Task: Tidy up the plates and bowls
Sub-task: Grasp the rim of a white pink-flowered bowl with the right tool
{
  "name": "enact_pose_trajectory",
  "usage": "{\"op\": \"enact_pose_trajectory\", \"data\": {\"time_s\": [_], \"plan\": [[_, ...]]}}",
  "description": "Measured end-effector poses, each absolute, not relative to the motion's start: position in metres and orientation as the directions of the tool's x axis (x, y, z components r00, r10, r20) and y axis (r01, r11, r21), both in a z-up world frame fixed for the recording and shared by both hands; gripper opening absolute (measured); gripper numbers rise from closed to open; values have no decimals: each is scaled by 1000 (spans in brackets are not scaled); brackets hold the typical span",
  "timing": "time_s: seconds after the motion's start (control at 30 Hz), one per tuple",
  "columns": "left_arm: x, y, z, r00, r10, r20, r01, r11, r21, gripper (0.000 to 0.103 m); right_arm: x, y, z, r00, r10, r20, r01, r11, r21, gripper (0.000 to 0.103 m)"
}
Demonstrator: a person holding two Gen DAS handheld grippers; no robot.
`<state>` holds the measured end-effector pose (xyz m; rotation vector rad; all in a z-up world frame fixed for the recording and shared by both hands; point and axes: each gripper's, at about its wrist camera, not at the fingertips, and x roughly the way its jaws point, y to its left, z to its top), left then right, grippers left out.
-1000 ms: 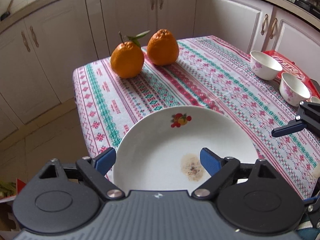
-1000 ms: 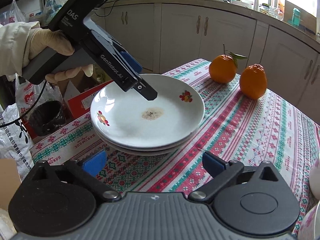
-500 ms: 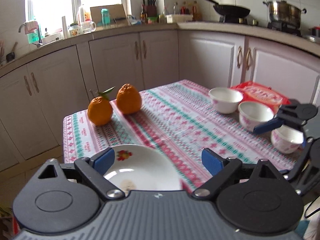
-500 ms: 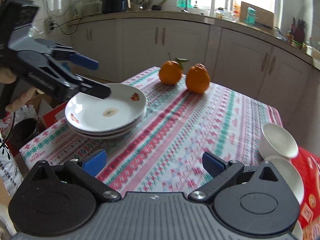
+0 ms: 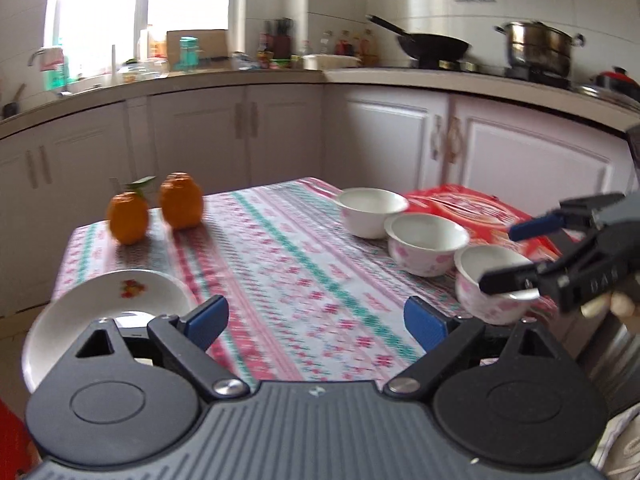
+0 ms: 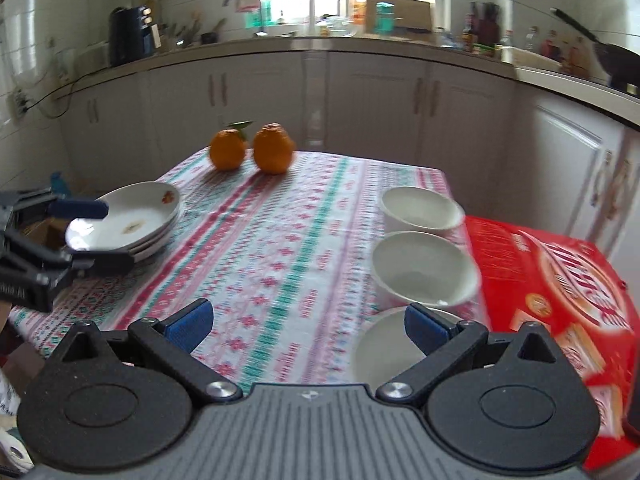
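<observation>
A stack of white plates [image 6: 128, 220] with a fruit print sits at the table's left edge; its top plate [image 5: 100, 308] shows in the left wrist view. Three white bowls with pink flowers stand in a row on the right: far [image 6: 420, 210], middle [image 6: 424, 270] and near [image 6: 388, 348]; they also show in the left wrist view, far [image 5: 370, 210], middle [image 5: 426, 242] and near [image 5: 490, 280]. My left gripper [image 5: 316, 320] is open and empty, just right of the plates; it shows in the right wrist view [image 6: 94, 236]. My right gripper [image 6: 308, 322] is open and empty, over the near bowl; it shows in the left wrist view [image 5: 508, 256].
Two oranges [image 6: 250, 150] sit at the table's far end. A red box [image 6: 556, 300] lies right of the bowls. The table has a patterned cloth [image 6: 288, 240]. Kitchen cabinets and a counter with a pan and a pot [image 5: 540, 46] surround the table.
Both grippers have pulled back and tilted up from the plate stack. The right gripper has swung right to the bowls. The left gripper has let the top plate rest on the stack.
</observation>
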<state>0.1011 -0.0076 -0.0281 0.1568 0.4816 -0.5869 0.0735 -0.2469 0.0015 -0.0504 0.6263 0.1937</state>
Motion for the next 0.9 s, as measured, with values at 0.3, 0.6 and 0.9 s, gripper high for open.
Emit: {"op": "enact_pose_trajectory", "data": {"time_s": [0.3,0.6,0.9], "plan": [[95,-87,-56,593,-623,-509,751,656,73,94,71,-309,-23,785,61,-616,-23,997,70,103],[99,-132,-80,505,-673,-541,827,556,81,94,79,-328,-37,762,128,-635,-29,986,165,103],[106,-157,-91,466,-695,-547,850,524,58,94,92,-341,-40,742,177,-646,-46,976,214,99]]}}
